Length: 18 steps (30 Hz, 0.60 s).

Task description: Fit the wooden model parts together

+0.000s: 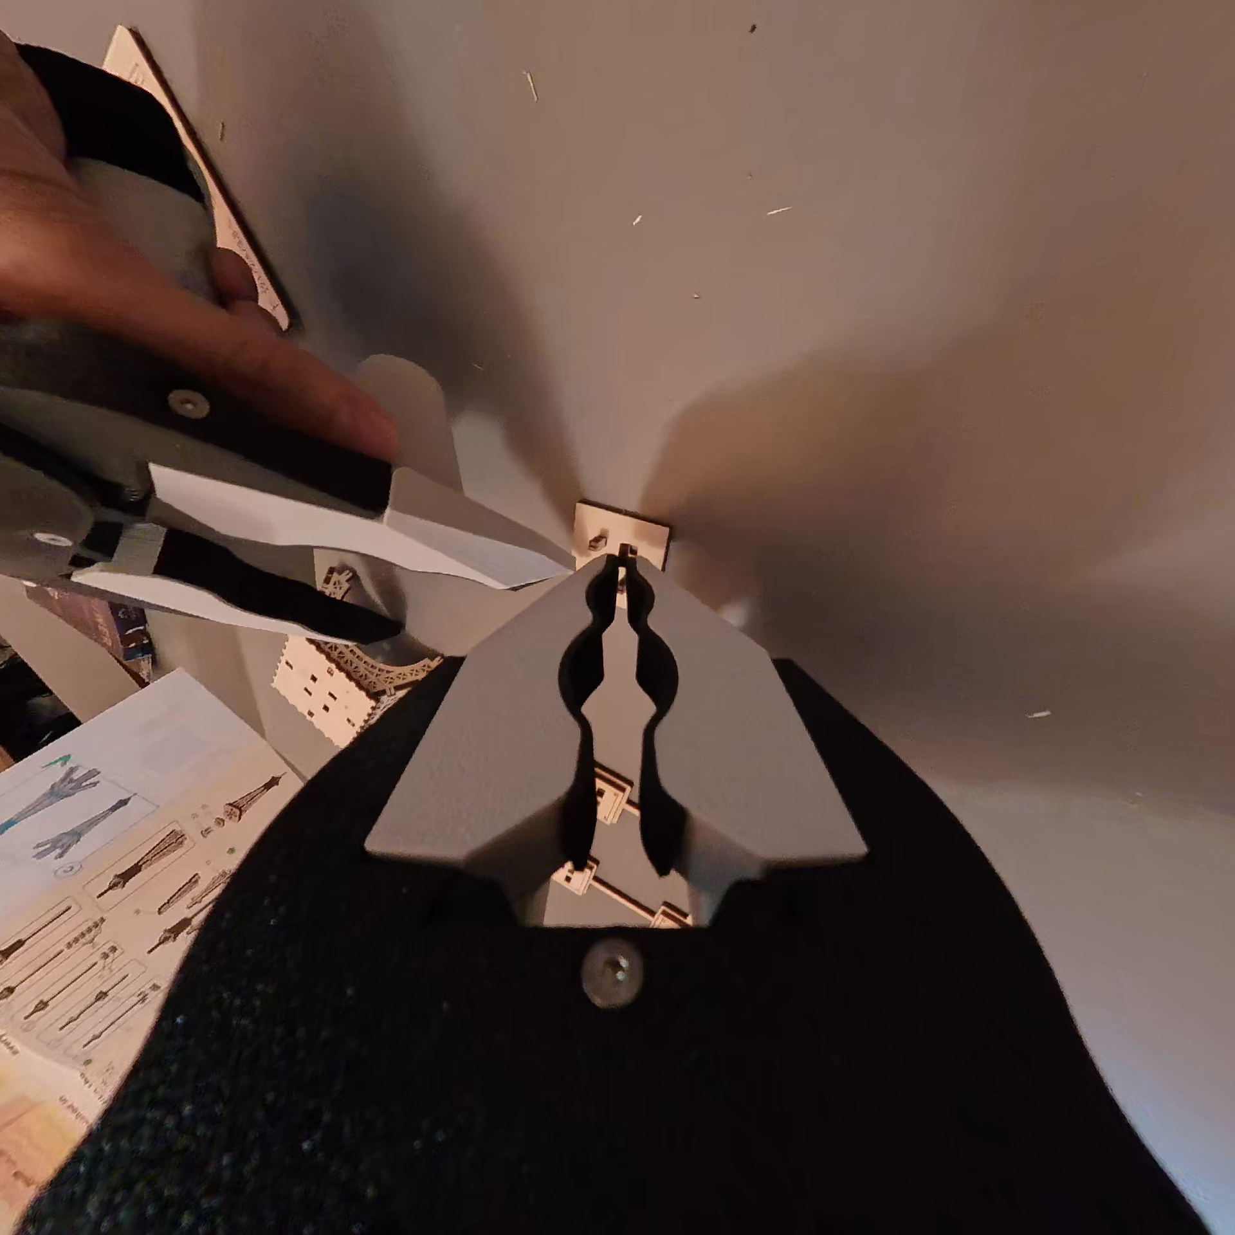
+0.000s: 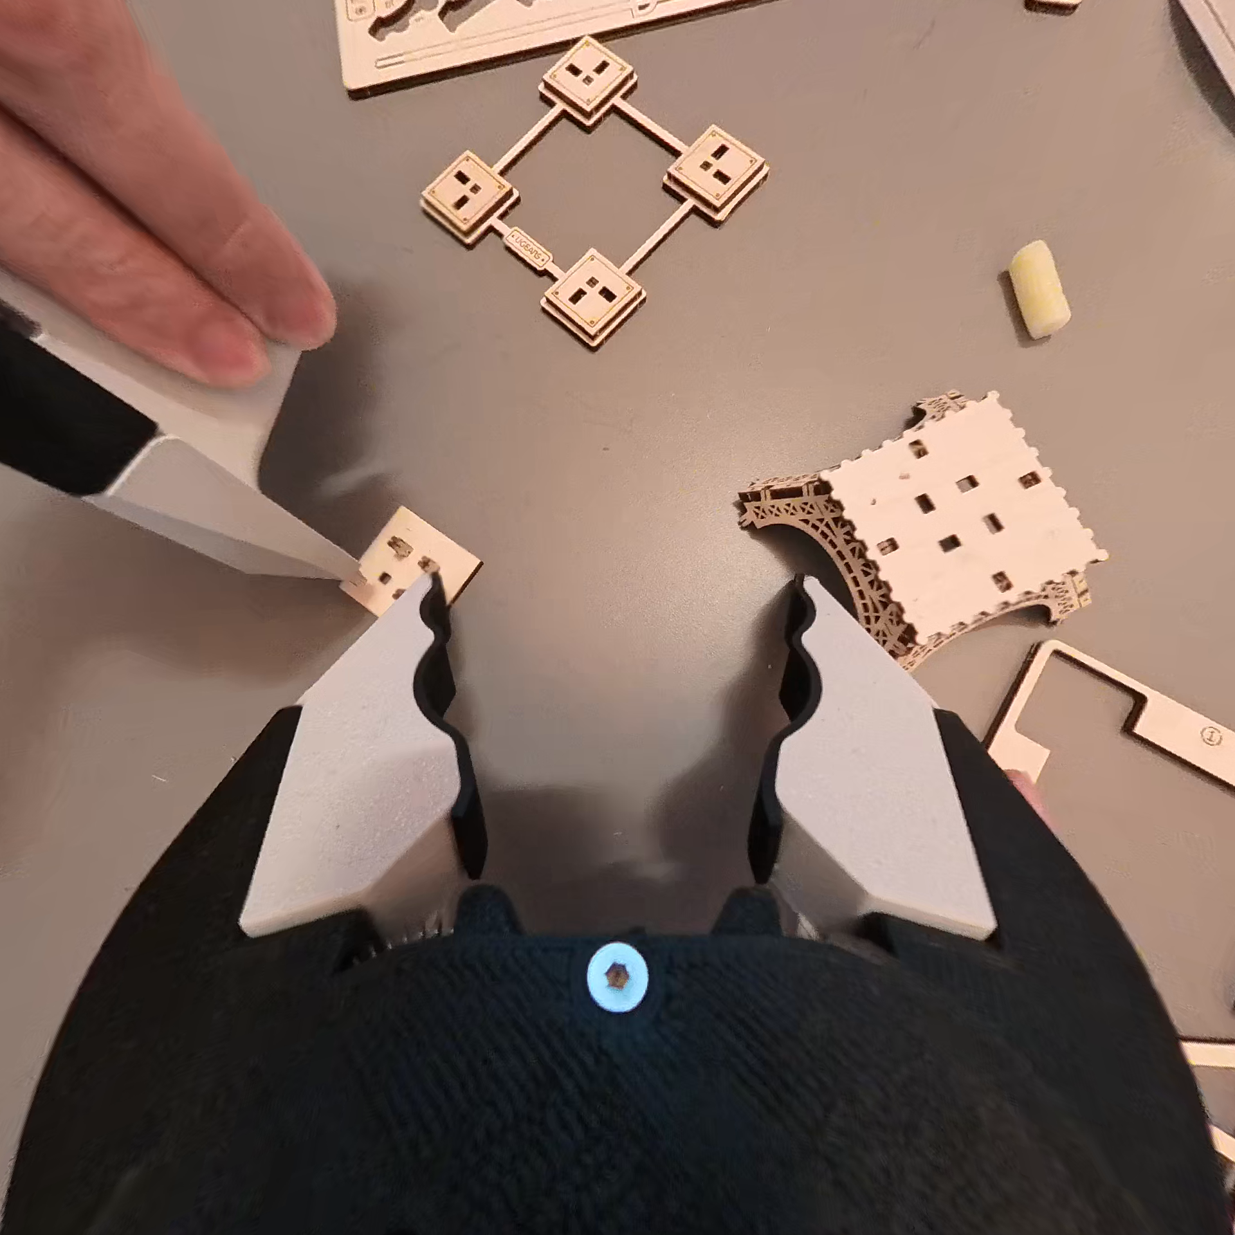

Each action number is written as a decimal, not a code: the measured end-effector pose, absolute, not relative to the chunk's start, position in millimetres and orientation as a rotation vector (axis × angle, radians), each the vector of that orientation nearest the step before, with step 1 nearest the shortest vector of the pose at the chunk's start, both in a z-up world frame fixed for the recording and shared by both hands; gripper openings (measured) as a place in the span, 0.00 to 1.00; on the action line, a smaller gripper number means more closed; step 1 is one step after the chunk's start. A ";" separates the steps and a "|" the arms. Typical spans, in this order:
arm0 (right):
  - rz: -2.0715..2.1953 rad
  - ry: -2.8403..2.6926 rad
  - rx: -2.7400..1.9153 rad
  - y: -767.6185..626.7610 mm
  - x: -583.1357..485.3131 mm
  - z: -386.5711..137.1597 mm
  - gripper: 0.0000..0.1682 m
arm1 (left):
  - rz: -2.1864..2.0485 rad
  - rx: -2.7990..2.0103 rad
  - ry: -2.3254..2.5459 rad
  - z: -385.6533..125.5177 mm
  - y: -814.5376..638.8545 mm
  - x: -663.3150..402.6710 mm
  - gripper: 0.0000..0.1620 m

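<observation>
Plywood square plate (image 2: pixel 411 561) at 10 o'clock; left gripper (image 1: pixel 621 561) clamps its peg, right gripper (image 2: pixel 615 595) spread apart, empty.
Arched tower base (image 2: pixel 935 528) built at 2 o'clock; four-pad frame (image 2: pixel 595 190) at 12 unjoined: early-to-mid assembly.

A plain grey worktop (image 2: pixel 601 414) is seen. Directly on it lie a small square wooden plate (image 2: pixel 418 558), a frame of four square pads joined by thin bars (image 2: pixel 591 187), an arched lattice block with a slotted top (image 2: pixel 935 528), a pale yellow cylinder (image 2: pixel 1039 289), emptied wooden sheets (image 2: pixel 1136 735) and a printed instruction sheet (image 1: pixel 127 869).
</observation>
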State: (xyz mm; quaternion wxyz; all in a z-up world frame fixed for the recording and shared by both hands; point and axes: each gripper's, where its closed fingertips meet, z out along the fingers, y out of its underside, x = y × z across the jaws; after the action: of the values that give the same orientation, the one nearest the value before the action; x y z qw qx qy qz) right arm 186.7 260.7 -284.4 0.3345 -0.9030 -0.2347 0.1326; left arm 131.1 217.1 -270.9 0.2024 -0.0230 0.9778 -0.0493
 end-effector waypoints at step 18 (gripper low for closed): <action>0.319 -0.623 -2.241 264.7 183.8 -286.9 0.64 | 0.010 0.076 2.820 -276.3 221.2 126.6 0.00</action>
State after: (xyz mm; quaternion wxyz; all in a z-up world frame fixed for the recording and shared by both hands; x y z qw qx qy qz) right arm 183.8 264.7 -286.9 0.3868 -0.8802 -0.2447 0.1252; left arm 126.6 221.2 -276.3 0.1597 0.0267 0.9868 0.0034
